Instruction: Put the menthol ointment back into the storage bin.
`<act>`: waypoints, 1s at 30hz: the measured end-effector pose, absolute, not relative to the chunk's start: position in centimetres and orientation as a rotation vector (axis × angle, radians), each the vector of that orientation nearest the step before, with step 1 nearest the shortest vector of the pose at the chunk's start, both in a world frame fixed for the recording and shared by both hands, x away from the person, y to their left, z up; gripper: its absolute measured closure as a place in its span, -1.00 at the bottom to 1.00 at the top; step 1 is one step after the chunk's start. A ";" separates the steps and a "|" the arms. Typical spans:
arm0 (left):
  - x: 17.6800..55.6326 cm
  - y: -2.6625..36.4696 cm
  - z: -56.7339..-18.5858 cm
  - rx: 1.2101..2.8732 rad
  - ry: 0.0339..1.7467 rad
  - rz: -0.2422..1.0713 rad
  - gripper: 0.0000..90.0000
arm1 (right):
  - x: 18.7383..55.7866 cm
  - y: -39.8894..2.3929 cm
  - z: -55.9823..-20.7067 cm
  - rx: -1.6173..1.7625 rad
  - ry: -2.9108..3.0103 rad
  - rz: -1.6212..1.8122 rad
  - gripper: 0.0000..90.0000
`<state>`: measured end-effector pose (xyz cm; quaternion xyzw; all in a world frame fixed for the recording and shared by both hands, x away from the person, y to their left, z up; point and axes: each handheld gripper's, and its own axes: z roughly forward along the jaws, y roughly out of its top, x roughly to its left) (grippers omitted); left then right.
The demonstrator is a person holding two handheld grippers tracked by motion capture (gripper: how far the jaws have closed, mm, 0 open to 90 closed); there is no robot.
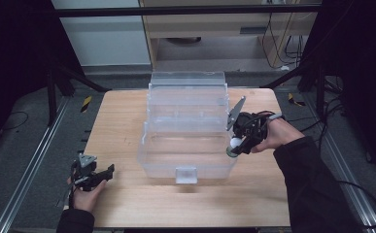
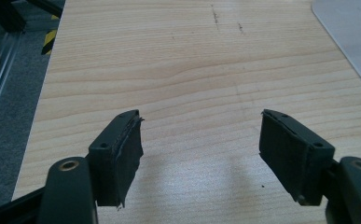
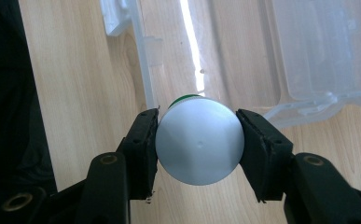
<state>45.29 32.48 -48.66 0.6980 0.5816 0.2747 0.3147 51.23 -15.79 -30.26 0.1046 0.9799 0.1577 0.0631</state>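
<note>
the right gripper [image 1: 233, 148] is clamped on a small round container [image 1: 233, 146] with a pale grey-white end and a thin green edge showing behind it. in the right gripper view the two black pads [image 3: 143, 144] press on opposite sides of the round container [image 3: 199, 146], whose flat circular end faces the camera. in the high view it sits at the right near corner of a clear plastic box [image 1: 188, 160], just at or above the box's right wall; whether it touches the plastic i cannot tell. the box stands in the middle of the wooden table [image 1: 122, 204], with its transparent lid [image 1: 187, 92] raised on the far side and a small latch [image 1: 185, 174] on its near wall. the person's right hand [image 1: 273, 136] holds the gripper from the right, a dark sleeve [image 1: 307, 184] running back to the near right edge.

the left gripper [image 1: 103, 174] lies low at the near left corner of the table, well apart from the box. its jaws stand wide apart with nothing between them; in the left gripper view bare wood [image 2: 192, 84] shows between the pads [image 2: 127, 158], and a corner of the clear plastic box [image 2: 350, 32] appears at the far right.
</note>
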 end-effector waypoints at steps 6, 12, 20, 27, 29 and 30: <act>45.3 32.5 -48.7 1.839 1.533 0.723 -0.35 | 52.1 -15.1 -31.0 0.304 2.948 0.488 0.12; 45.3 32.5 -48.6 1.839 1.531 0.726 -0.35 | 52.7 -14.1 -32.1 0.295 2.958 0.475 0.12; 45.3 32.5 -48.6 1.837 1.531 0.725 -0.35 | 53.3 -13.3 -33.4 0.303 2.974 0.441 0.12; 45.3 32.5 -48.6 1.844 1.527 0.730 -0.35 | 53.5 -13.6 -34.6 0.325 2.985 0.433 0.12; 45.3 32.5 -48.6 1.844 1.527 0.730 -0.35 | 53.5 -13.7 -34.8 0.334 2.988 0.436 0.12; 45.3 32.5 -48.6 1.842 1.529 0.730 -0.35 | 53.5 -13.7 -35.1 0.337 2.991 0.438 0.12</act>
